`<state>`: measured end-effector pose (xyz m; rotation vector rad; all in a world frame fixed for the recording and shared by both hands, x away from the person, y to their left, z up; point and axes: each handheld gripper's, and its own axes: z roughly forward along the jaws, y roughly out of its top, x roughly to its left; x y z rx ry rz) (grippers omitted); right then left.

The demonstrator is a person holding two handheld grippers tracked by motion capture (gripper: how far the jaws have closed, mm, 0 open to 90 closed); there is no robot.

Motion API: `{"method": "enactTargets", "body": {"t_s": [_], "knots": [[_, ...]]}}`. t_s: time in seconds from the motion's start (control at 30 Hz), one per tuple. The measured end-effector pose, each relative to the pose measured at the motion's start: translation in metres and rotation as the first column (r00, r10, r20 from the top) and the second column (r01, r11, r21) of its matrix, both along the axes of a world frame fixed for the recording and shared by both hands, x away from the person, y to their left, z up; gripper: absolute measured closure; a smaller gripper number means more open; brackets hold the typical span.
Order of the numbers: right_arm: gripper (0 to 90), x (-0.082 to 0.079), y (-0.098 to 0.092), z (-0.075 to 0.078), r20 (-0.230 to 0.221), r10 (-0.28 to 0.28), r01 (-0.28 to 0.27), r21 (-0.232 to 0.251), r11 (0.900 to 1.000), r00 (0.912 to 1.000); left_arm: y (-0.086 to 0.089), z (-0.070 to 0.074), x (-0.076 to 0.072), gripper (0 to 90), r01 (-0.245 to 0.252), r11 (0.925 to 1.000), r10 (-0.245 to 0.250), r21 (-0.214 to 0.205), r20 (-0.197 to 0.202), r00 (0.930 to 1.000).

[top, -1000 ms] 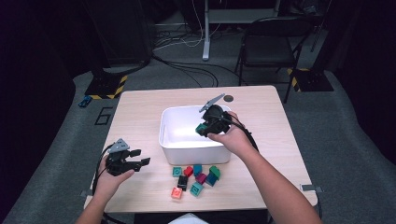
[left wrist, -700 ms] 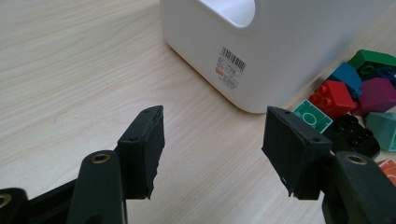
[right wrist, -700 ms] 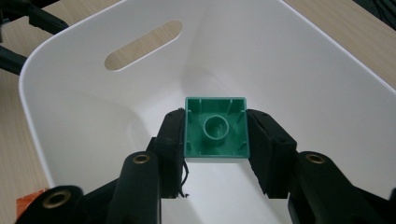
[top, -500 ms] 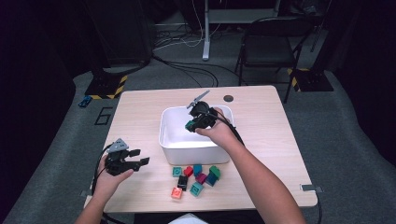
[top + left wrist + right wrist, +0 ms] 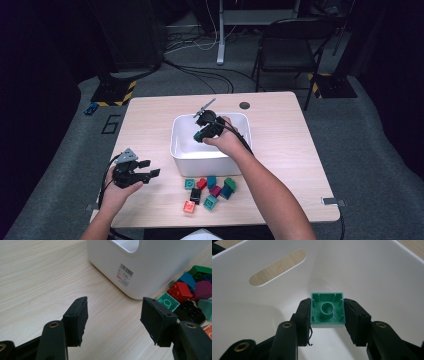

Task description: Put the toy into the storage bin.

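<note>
My right gripper (image 5: 202, 133) is lowered inside the white bin (image 5: 174, 146), shut on a green block (image 5: 327, 310). The block is held underside up between both pads, above the bin floor (image 5: 362, 277), and it appears as a green spot (image 5: 199, 135) in the high view. My left gripper (image 5: 150, 168) rests low over the table at the front left, open with nothing between its jaws (image 5: 113, 312). It faces the bin's near corner (image 5: 140, 267) and the pile of loose blocks (image 5: 210, 187).
In front of the bin lie several loose blocks, among them a red one (image 5: 179, 288), a black one (image 5: 190, 312), a blue one (image 5: 187, 280) and a purple one (image 5: 203, 288). The bin has a slot handle (image 5: 278, 267). A chair (image 5: 290, 50) stands beyond the table.
My right hand has moved left and down with the green block, from the bin's right rim to inside the bin. The left hand has stayed put.
</note>
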<state>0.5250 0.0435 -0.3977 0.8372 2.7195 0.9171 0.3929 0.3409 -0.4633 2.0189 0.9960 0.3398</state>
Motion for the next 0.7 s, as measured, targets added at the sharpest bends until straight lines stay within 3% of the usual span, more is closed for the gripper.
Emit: {"method": "enactTargets", "body": {"t_s": [0.17, 0.37, 0.47, 0.7], "knots": [[55.2, -0.002, 0.000, 0.003, -0.002, -0.016, 0.016, 0.002, 0.9999, 0.9999, 0.001, 0.001, -0.001, 38.3, 0.001, 1.0000, -0.001, 0.002, 0.002, 1.0000], [54.7, -0.013, -0.015, 0.022, 0.015, -0.023, 0.023, 0.027, 0.9994, 0.9996, 0.000, 0.000, -0.001, 38.4, -0.007, 1.0000, 0.007, -0.002, 0.006, 1.0000], [54.6, -0.022, -0.028, 0.034, 0.045, -0.011, 0.009, 0.046, 0.9989, 0.9989, 0.000, 0.001, -0.001, 38.4, -0.006, 1.0000, 0.006, 0.001, 0.003, 1.0000], [54.8, -0.039, -0.042, 0.049, 0.059, -0.006, 0.002, 0.061, 0.9982, 0.9982, 0.000, 0.000, -0.001, 38.3, -0.006, 1.0000, 0.006, 0.007, 0.001, 1.0000]]}}
